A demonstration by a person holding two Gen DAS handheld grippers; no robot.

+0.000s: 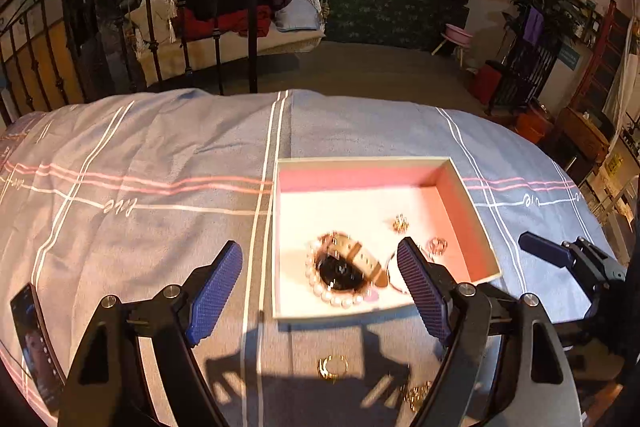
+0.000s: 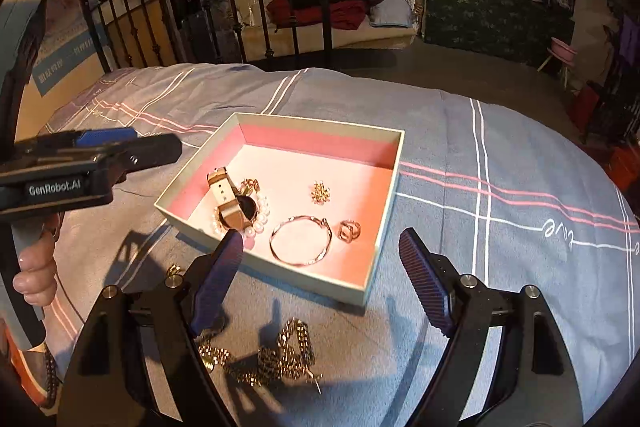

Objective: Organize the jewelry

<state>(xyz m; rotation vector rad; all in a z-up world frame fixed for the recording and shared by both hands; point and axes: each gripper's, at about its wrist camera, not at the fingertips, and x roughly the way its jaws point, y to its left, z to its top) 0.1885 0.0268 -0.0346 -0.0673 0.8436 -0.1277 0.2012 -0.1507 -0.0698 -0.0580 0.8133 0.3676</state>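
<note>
My right hand-held gripper (image 2: 320, 267) is wide apart and empty over the floppy gold chain (image 2: 276, 355) on the bed beside the box (image 2: 384, 187), so I should pinch its bunched middle gently.

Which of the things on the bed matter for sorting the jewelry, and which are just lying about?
Part of the job:
box
watch and pearl bracelet in it
bangle, ring, gold charm in it
gold chain on the bedspread
gold ring on the bedspread

Lying about:
phone
bedspread
</note>
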